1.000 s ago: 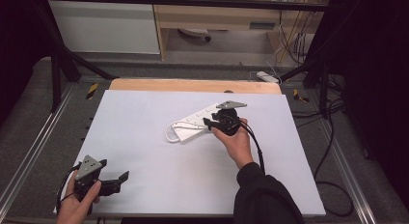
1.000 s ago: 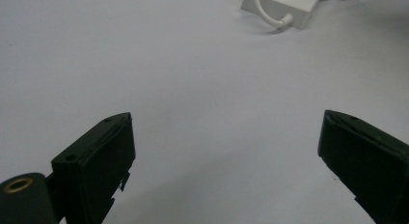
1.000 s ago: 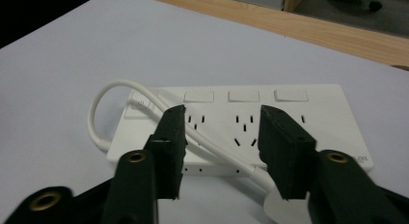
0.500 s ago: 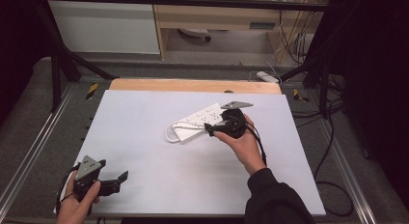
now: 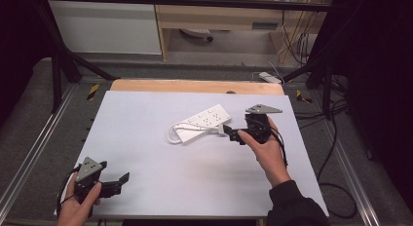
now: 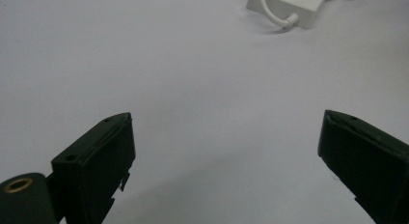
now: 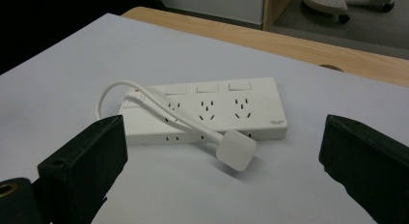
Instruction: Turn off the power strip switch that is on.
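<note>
Presently nothing is gripped: right gripper (image 5: 233,134), jaws wide, is held at the plug (image 7: 235,149) of the power strip (image 5: 202,122); left gripper (image 5: 118,182), jaws wide, is kept at the worktop's (image 5: 146,114) near-left corner.

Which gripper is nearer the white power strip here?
Right. The right gripper sits open just beside the power strip, at its plug end. The left gripper is open far off at the table's near left corner.

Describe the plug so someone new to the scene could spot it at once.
Start at the white table and find the white power strip near its middle, in front of the open right gripper. A short white cable loops from the strip's end across its top to the plug, a flat rounded-square block lying off the strip's near edge.
</note>
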`<state>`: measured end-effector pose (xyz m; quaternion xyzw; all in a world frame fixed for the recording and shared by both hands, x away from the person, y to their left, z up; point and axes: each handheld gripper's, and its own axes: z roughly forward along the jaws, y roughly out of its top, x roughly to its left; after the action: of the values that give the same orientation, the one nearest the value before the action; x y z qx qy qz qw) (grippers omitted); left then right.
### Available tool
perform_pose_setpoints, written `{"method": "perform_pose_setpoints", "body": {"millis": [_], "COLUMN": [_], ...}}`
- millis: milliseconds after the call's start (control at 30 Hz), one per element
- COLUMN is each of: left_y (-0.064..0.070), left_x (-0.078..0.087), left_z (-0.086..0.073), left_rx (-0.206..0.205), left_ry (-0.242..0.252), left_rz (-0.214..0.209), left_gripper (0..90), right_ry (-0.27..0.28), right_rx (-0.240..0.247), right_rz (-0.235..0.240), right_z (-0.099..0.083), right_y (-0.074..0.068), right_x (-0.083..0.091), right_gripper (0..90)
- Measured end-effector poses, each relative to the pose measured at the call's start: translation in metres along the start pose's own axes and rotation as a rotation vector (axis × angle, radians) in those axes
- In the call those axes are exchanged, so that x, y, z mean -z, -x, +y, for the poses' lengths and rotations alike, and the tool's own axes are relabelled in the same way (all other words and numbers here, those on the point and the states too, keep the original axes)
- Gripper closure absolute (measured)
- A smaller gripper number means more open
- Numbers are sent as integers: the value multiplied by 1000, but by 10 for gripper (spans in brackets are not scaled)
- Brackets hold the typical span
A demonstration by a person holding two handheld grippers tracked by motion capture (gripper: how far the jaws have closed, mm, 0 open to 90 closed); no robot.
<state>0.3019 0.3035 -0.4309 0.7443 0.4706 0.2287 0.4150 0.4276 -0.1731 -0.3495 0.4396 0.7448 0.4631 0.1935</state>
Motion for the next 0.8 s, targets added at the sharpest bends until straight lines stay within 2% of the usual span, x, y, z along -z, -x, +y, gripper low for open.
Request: {"method": "perform_pose_setpoints", "body": {"millis": [367, 467, 800], "left_y": [0, 0, 0], "left_x": [0, 0, 0], "left_z": [0, 0, 0], "left_rx": [-2, -2, -5], "left_ry": [1, 1, 2], "left_rz": [-1, -1, 0], "left_gripper": [60, 60, 60], "right_ry": [59, 62, 102], "right_rx": [-25, -11, -40], "right_rz": [-39, -64, -84], "right_z": [-22, -28, -50], "right_y": [23, 28, 42], "right_x": [32, 41, 66], "right_gripper": [30, 31, 36]}}
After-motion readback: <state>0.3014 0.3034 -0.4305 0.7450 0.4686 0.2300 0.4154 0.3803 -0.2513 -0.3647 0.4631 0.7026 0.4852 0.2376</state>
